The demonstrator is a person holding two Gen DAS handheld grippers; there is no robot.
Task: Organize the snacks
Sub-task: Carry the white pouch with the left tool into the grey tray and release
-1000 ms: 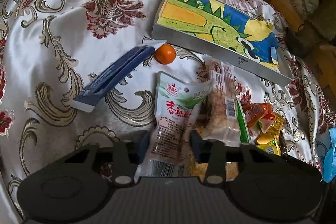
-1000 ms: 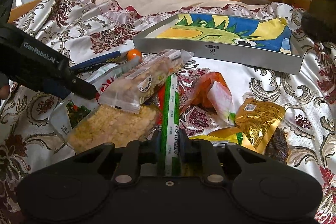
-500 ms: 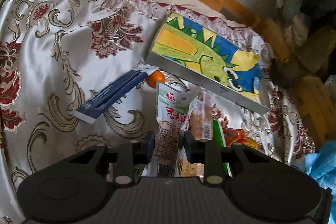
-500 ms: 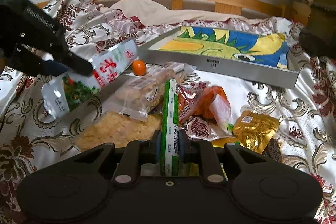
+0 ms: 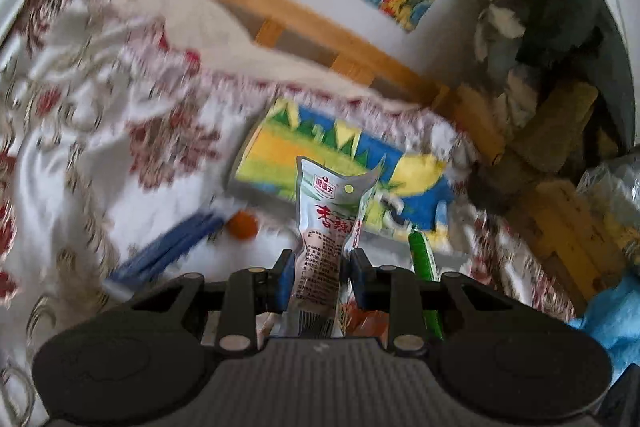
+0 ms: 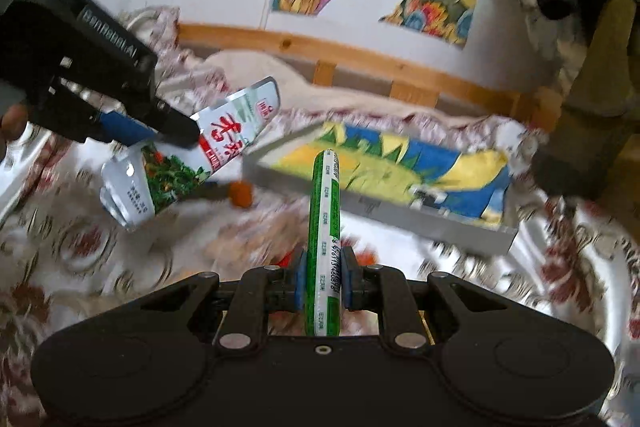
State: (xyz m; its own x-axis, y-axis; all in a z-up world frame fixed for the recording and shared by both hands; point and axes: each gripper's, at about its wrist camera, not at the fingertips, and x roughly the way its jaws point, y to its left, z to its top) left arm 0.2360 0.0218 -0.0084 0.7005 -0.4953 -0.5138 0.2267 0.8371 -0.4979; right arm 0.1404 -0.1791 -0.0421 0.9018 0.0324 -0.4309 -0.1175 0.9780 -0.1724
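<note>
Pouch (image 5: 324,227) fills the gap between the jaws of my left gripper (image 5: 320,265), clamped at its lower half and standing up ahead of them. My left view gives only its printed back; my right view shows the same pouch from the side, tilted, with green vegetables pictured on its front and red characters above. My right gripper (image 6: 323,281) is clamped on a thin green stick (image 6: 325,227) that stands upright between the pads. From the left that stick is just a green sliver right of my left jaws. Past both sets of jaws lies the painted box (image 6: 384,183) on the cloth (image 5: 80,155), with an orange ball (image 5: 242,225) and a blue packet (image 5: 168,247) to its left; the packet shows only in the left view.
</note>
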